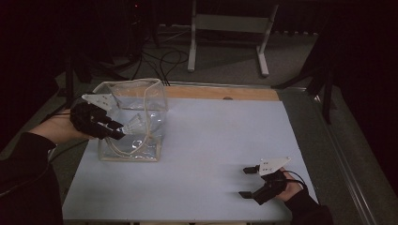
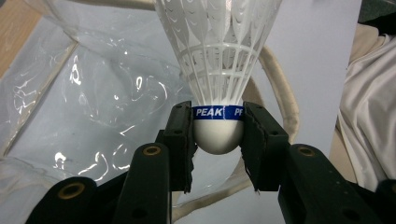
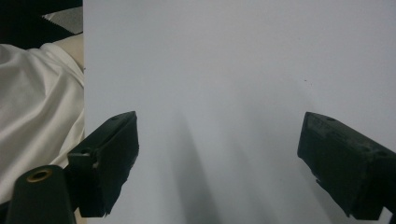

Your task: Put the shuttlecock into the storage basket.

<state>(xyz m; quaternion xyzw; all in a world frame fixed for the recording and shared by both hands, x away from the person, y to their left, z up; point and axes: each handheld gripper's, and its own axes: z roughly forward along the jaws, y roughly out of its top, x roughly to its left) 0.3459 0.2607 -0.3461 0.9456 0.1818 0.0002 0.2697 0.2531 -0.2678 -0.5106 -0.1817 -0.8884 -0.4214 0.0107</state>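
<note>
A white shuttlecock point(image 2: 219, 70) with a blue band marked PEAK is pinched at its round cork base by my left gripper point(image 2: 218, 135). In the high view that left gripper point(image 1: 117, 132) reaches into a clear plastic bag point(image 1: 133, 119) with cream trim at the table's left, and the shuttlecock point(image 1: 133, 123) sits inside the bag's walls. My right gripper point(image 1: 248, 182) rests low at the front right of the pale blue tabletop point(image 1: 216, 140), jaws wide apart. The right gripper view shows my right gripper point(image 3: 219, 163) with only bare table between its pads.
The bag's cream handle point(image 2: 280, 93) loops behind the shuttlecock. White cloth point(image 3: 37, 107) hangs at the table's edge. A wooden strip point(image 1: 220, 92) runs along the far edge, and a metal stand point(image 1: 230, 33) and cables lie on the floor beyond.
</note>
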